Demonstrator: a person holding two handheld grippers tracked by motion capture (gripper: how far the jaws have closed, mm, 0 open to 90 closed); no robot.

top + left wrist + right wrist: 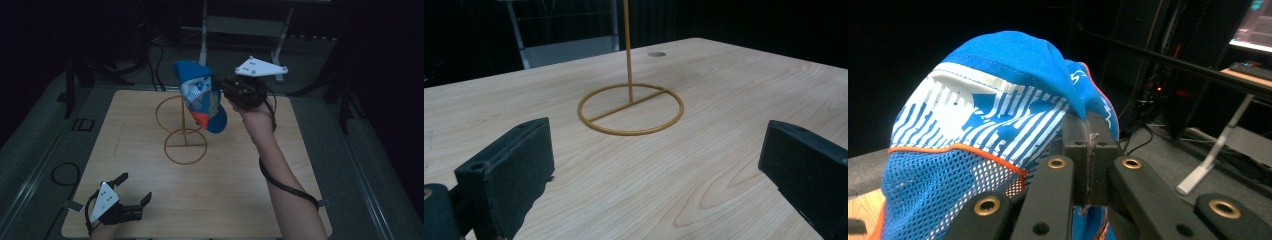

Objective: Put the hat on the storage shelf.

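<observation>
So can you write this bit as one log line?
right gripper: shut on cap, held above stand | left gripper: open, empty, low over table

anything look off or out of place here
Nothing is damaged or spilled. The cap hangs tilted in the air, pinched by the right gripper beside the top ring of the wire stand, not seated on it. The left gripper rests open near the table's front corner.

Left gripper [134, 190]: black jaws, grey triangular plate. Right gripper [220, 82]: brass-ringed screws, black cable trailing toward 5 o'clock.
</observation>
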